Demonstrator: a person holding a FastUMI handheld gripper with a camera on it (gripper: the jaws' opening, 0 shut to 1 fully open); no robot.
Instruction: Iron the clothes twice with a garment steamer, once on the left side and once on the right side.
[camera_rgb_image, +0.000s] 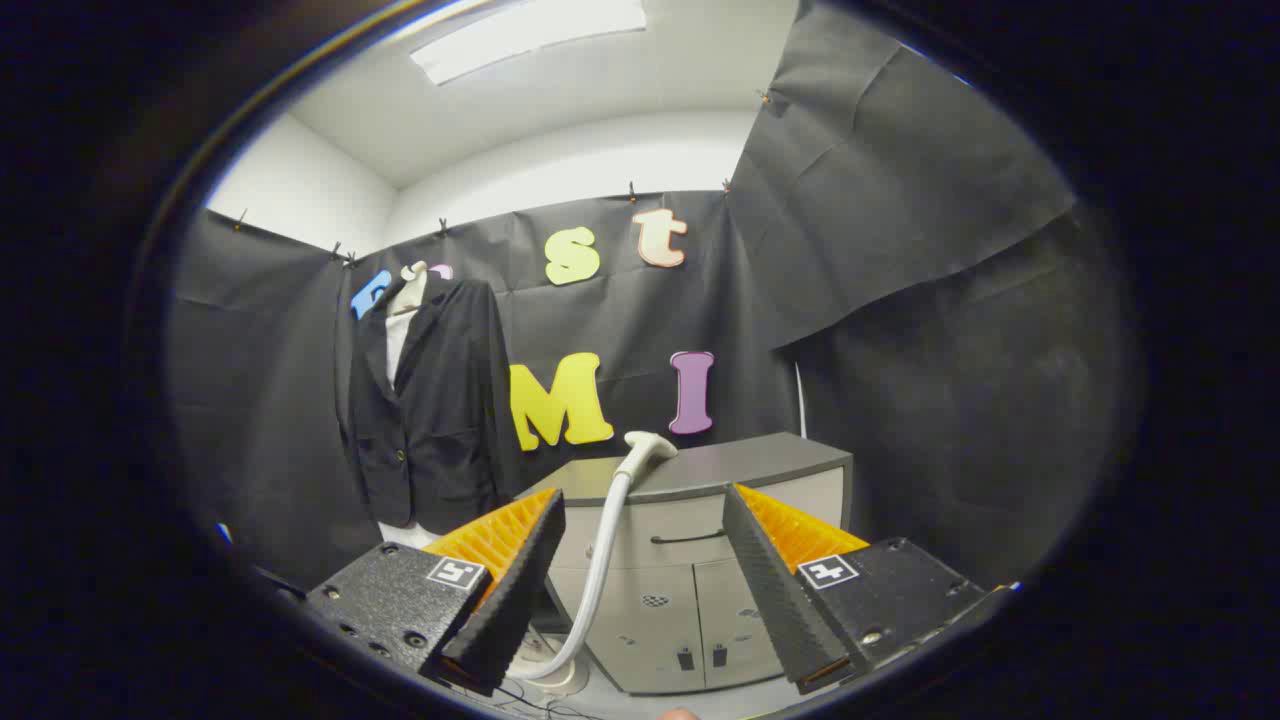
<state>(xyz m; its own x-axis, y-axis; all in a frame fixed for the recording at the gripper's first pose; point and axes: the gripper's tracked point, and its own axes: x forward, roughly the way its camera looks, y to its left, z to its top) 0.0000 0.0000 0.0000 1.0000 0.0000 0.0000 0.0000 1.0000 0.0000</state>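
Note:
A dark blazer (440, 400) over a white shirt hangs on a mannequin against the booth's back wall, to the left beyond my fingers. The garment steamer's white head (648, 447) rests on top of a grey cabinet (720, 470), and its pale hose (600, 560) curves down between my fingers to a round base (550, 672) on the floor. My gripper (640, 505) is open, with both fingers spread wide, and nothing is held. The steamer head lies just ahead of the fingertips, slightly above them.
The grey cabinet has a drawer with a dark handle (688, 538) and two lower doors (690, 620). Black cloth walls close in at the back and right. Thin cables (520, 695) lie on the floor near the steamer base.

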